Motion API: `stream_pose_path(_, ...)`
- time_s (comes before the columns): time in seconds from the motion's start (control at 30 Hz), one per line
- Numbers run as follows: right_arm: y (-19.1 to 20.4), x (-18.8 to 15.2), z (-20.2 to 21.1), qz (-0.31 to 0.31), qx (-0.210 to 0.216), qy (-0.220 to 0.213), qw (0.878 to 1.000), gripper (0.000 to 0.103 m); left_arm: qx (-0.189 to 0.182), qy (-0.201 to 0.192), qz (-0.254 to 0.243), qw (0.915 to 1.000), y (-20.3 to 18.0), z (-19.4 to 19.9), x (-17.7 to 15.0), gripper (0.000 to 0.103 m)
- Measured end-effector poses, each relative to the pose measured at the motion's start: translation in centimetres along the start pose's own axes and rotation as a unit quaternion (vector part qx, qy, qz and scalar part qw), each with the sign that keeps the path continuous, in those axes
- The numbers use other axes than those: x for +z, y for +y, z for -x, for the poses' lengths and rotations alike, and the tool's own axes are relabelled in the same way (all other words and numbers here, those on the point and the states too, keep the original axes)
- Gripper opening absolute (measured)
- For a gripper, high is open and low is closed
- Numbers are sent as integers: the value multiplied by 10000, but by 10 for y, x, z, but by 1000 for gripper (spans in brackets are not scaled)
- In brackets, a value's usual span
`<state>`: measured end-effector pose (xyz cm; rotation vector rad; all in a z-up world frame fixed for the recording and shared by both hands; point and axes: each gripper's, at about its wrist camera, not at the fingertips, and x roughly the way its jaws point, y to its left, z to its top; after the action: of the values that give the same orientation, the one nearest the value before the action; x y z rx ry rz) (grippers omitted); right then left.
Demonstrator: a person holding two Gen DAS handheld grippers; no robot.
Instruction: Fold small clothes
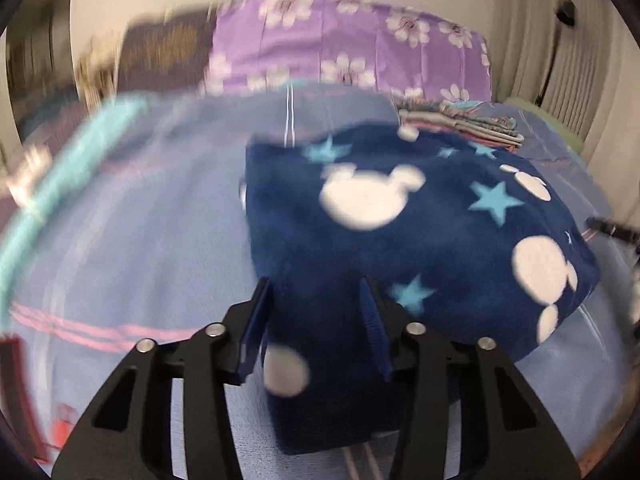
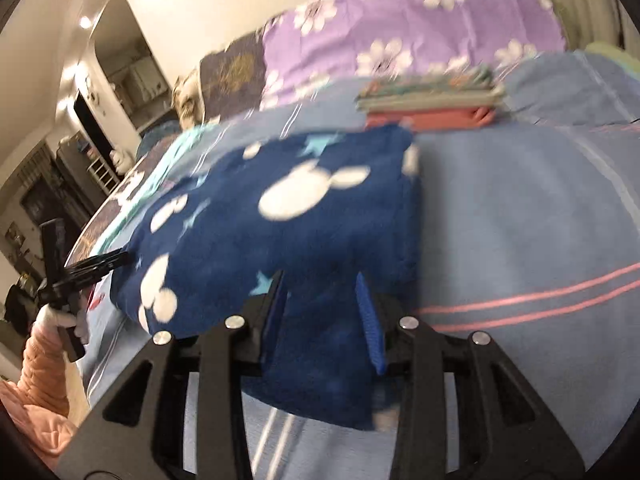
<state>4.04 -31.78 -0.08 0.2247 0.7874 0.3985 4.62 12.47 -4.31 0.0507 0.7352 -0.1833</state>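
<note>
A navy fleece garment (image 1: 404, 236) with white mouse heads and light blue stars lies on the blue bedsheet (image 1: 132, 248); it also shows in the right wrist view (image 2: 280, 224). My left gripper (image 1: 316, 292) is open, its fingers either side of the garment's near left corner. My right gripper (image 2: 322, 284) is open, its fingers either side of the garment's near right corner. The left gripper, held by a gloved hand, shows at the left of the right wrist view (image 2: 96, 264). Both views are blurred.
A stack of folded clothes (image 1: 464, 124) sits beyond the garment; it also shows in the right wrist view (image 2: 428, 100). A purple flowered pillow (image 1: 352, 44) lies at the head of the bed. Curtains (image 1: 568, 60) hang at the right.
</note>
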Motion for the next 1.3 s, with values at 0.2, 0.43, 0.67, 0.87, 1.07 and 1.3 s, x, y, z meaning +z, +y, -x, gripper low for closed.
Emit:
stream_pose_path(0.2,-45,-6,21,-495,-394,-137,9979,38,-1432,-185,-413,9887,-98,18,39,38)
stream_pose_path(0.43,-93,-6,16,-1007,-767,82,9919,38,-1740,344,-1580,9714,-269,-24,36,41)
stream_pose_path(0.67,-126,-13,21,-1298,-429,-13,9906,38,-938,730,-2188,9685,-361,-70,18,59)
stream_pose_path(0.87,-130,-17,19,-1203,-210,195,9923,39,-1030,706,-1578,9795,-326,-71,29,14)
stream_pose_path(1.07,-123,18,4,-808,94,468,9956,41,-1436,1016,-718,9818,-288,-75,37,14)
stream_pose_path(1.3,-115,52,-71,-886,706,1285,9852,41,-1519,1105,-785,9791,-292,-72,27,14)
